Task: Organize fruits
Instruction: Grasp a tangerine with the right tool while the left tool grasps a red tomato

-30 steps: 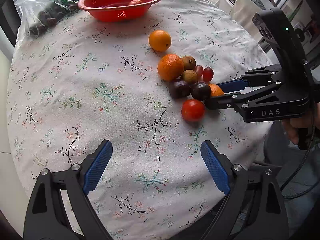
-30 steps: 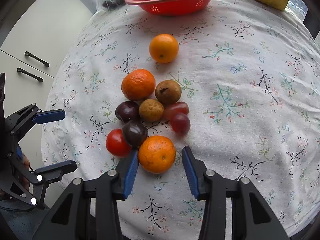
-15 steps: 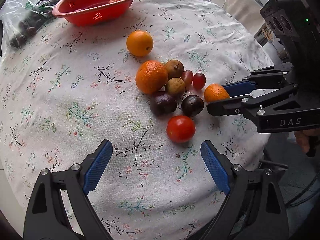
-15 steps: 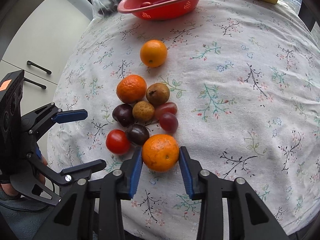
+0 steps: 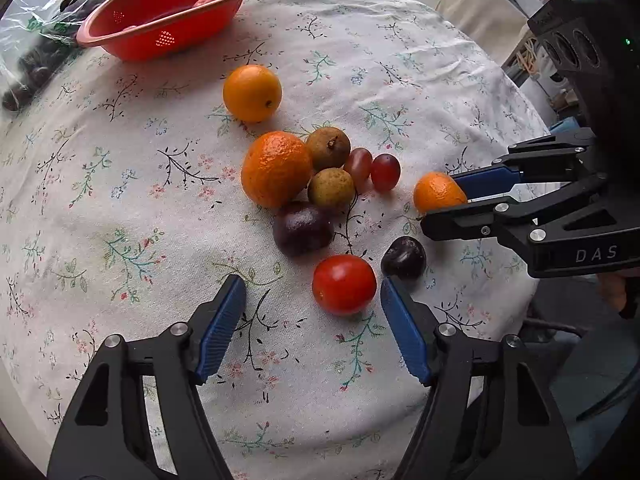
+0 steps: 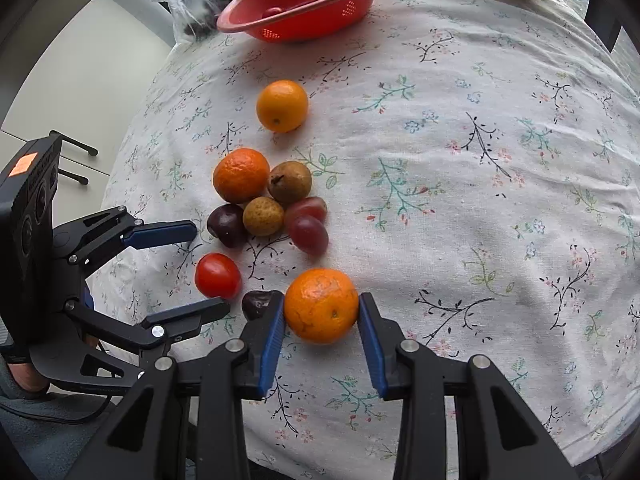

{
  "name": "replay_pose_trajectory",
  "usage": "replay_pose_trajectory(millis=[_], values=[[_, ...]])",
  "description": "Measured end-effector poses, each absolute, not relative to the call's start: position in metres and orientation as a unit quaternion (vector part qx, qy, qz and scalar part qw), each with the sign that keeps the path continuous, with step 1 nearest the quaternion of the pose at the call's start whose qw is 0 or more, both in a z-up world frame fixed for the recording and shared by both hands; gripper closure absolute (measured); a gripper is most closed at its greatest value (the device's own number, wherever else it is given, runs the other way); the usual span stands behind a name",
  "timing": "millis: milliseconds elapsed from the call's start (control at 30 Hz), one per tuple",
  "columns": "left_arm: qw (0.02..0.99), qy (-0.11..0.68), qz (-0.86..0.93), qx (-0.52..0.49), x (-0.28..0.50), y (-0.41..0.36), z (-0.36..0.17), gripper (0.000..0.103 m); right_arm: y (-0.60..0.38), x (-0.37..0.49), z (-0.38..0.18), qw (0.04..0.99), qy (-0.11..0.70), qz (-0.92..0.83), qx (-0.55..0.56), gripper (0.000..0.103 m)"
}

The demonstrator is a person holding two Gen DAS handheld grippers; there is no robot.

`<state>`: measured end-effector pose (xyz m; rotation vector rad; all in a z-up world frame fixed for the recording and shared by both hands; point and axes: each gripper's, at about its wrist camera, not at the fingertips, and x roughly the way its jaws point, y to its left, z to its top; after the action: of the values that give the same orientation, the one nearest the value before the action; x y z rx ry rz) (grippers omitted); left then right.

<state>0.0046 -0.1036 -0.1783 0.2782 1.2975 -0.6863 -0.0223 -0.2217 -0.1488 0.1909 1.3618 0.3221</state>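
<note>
Right tongs (image 6: 321, 330) clamped on a small mandarin (image 6: 321, 305), blue pads pressed against its two sides at the widest girth, the fruit low on the floral worktop (image 6: 460, 128) just beside a dark plum (image 6: 258, 303). Left tongs (image 5: 314, 330) half open, having just been narrowing, nothing pressed between them; a red tomato (image 5: 344, 284) just ahead of the tips, toward the right pad and not gripped. Probably a light, slightly yielding fruit, this mandarin: loose peel, so a firm but gentle squeeze across the middle, not at the stem end. Tomato likely smooth, slippery and easy to bruise; best taken across its belly with the pads square. Remaining cluster near the middle of the worktop: a bigger mandarin (image 5: 276, 168), two brown longan-like fruits, two red grapes, another dark plum (image 5: 303, 229), with a smooth orange (image 5: 252, 93) apart toward the red colander (image 5: 172, 12) at the far edge. Readable lettering: "DAS" in white on the black body of the right tongs, seen from the left wrist; an orange sticker on the left device, with no text legible.
</note>
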Motion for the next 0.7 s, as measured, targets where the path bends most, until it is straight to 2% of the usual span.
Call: replay_pose_trajectory(millis=[67,233,433,700], values=[[0.734,0.589,-0.312,0.128,0.0049,-0.1046,-0.1785,0.038,-0.223,-0.0218,-0.1487,0.761,0.626,0.147,0.088,0.064],[0.737,0.583,-0.313,0.136,0.0047,-0.1067,-0.1787,0.049,-0.2235,-0.022,-0.1491,0.76,0.627,0.147,0.089,0.064],[0.739,0.58,-0.315,0.135,0.0052,-0.106,-0.1782,0.07,-0.2239,-0.0221,-0.1487,0.76,0.627,0.146,0.089,0.064],[0.741,0.58,-0.315,0.121,0.0046,-0.0995,-0.1769,0.071,-0.2249,-0.0213,-0.1487,0.76,0.627,0.145,0.089,0.064]])
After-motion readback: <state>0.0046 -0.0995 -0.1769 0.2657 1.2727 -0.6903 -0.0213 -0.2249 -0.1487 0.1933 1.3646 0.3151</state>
